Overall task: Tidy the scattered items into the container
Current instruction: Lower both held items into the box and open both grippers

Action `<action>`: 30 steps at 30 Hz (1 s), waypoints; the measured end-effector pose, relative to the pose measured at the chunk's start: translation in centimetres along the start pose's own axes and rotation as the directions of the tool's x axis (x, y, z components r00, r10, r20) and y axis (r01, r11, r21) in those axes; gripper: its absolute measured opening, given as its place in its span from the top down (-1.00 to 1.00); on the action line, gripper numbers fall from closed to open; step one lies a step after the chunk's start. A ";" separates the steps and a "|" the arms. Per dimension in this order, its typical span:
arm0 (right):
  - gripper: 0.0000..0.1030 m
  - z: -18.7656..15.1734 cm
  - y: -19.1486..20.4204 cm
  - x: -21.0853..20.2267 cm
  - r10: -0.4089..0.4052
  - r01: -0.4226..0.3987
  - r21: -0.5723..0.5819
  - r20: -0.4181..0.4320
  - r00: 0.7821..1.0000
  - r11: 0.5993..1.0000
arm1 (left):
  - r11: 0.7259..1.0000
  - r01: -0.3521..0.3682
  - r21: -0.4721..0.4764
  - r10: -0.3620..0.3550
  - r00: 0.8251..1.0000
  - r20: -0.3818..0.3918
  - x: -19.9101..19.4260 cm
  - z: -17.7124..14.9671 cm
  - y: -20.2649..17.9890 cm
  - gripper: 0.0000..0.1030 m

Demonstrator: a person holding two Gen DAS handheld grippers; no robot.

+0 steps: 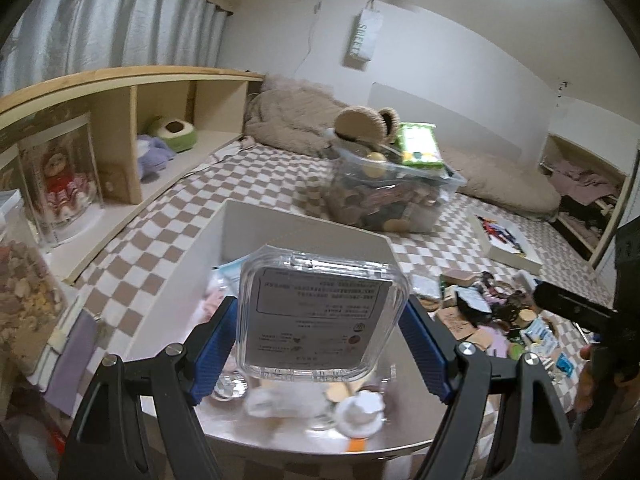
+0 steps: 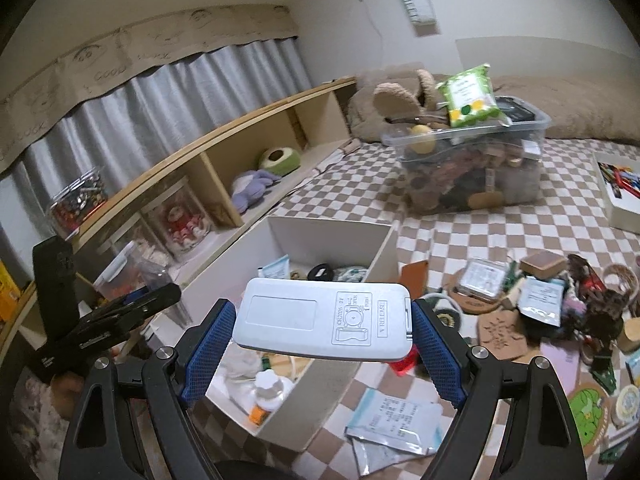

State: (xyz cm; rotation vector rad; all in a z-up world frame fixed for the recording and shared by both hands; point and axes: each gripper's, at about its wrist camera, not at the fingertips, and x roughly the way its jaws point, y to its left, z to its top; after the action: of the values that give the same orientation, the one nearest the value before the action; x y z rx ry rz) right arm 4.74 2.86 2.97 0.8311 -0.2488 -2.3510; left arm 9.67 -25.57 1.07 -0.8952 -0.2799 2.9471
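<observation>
My left gripper [image 1: 320, 320] is shut on a clear plastic case [image 1: 320, 312] with a printed label, held above the open white box [image 1: 280, 216]. My right gripper [image 2: 324, 324] is shut on a flat white remote-like device [image 2: 320, 320], battery side up, over the near right edge of the same white box [image 2: 384, 240]. The box holds small items, among them a white bottle with an orange cap [image 2: 268, 394]. Scattered items [image 2: 540, 300] lie in a pile on the checkered bedcover to the box's right. The left gripper also shows at the left edge of the right wrist view [image 2: 120, 312].
A clear storage bin [image 2: 472, 160] full of items, with a green packet on top, stands behind the box. A wooden shelf [image 2: 224, 152] with jars and plush toys runs along the left. A foil packet [image 2: 392, 428] lies near the box. A flat white tray [image 2: 620, 200] sits right.
</observation>
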 end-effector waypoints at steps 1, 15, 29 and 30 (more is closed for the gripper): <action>-0.70 0.0 0.2 0.2 0.004 -0.004 -0.005 -0.005 1.000 1.000 | 1.000 -0.005 -0.005 0.005 1.000 -0.006 0.2 0.0 0.5 -0.56; -0.70 -0.7 2.2 5.2 -0.006 -0.004 -0.108 -0.095 0.995 0.994 | 0.990 0.035 -0.134 -0.053 0.989 -0.137 5.6 0.1 4.0 -0.56; -0.70 -0.3 4.6 12.5 -0.043 -0.013 -0.272 -0.200 0.979 0.962 | 0.993 -0.013 -0.117 -0.007 0.985 -0.173 7.1 0.2 4.7 -0.56; -0.70 -0.2 4.8 13.0 -0.042 -0.019 -0.278 -0.211 0.977 0.960 | 0.993 -0.020 -0.113 0.000 0.985 -0.173 7.1 0.4 4.7 -0.56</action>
State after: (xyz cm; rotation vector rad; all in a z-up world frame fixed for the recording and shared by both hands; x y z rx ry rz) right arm -0.60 -8.92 -1.98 0.9375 0.1763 -2.2154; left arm 3.59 -29.55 -3.39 -1.1616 -0.4400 2.8627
